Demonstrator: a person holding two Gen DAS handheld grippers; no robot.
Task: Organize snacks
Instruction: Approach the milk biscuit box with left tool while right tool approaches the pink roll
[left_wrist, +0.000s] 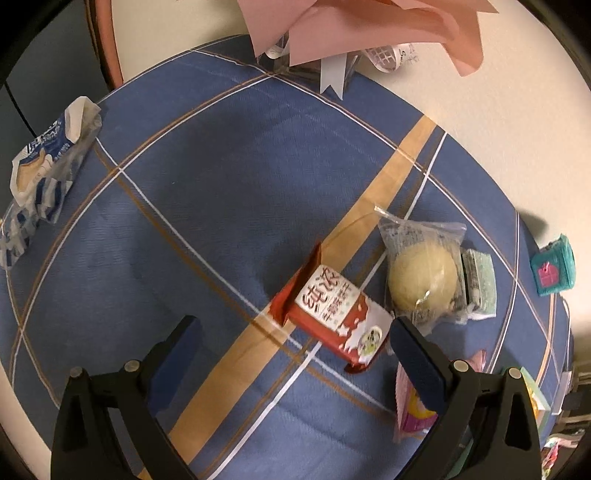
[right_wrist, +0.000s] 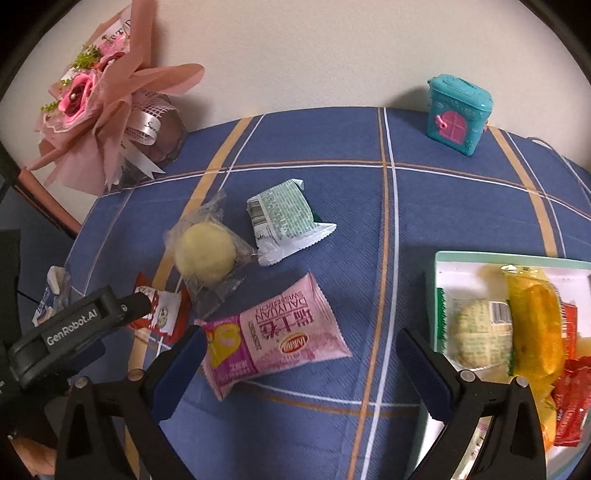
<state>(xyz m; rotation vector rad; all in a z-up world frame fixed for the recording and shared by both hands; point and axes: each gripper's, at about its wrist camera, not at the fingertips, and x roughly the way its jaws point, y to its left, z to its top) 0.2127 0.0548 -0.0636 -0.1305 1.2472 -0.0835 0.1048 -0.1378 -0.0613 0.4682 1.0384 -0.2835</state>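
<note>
— Desk (right_wrist: 303, 413) checked?
— Checked. Box (right_wrist: 439, 266) at right held several snacks; partly done.
— Left out?
— Pink pack (right_wrist: 280, 343), bun (right_wrist: 205, 256), green pack (right_wrist: 284, 218), red pack (left_wrist: 338, 314), blue bag (left_wrist: 44, 162).
— Claws?
— Left claw (left_wrist: 295, 345) wide open, empty, near red pack. Right claw (right_wrist: 301, 354) wide open, empty, over pink pack.

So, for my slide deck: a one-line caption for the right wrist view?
Open right gripper hovers over a pink snack packet beside a part-filled box.
</note>
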